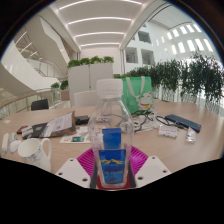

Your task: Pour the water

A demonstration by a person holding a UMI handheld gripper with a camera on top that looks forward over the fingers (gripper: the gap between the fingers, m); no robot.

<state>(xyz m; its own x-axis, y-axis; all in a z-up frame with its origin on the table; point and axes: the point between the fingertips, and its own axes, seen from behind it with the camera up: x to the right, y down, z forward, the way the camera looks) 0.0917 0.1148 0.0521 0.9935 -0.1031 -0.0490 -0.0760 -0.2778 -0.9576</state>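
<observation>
Fingers (113, 167) clamped on clear bottle (112, 140), blue label, water inside

A bright office atrium is being shown: curved white balconies (35, 62) and ceiling light strips (97, 20) are being seen above, tall windows (185, 45) and planters of greenery (90, 70) beyond a cluttered table (205, 130).

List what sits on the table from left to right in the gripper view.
White mug → papers → water bottle with a blue label, held between the tongs → green bag → black case.
</observation>
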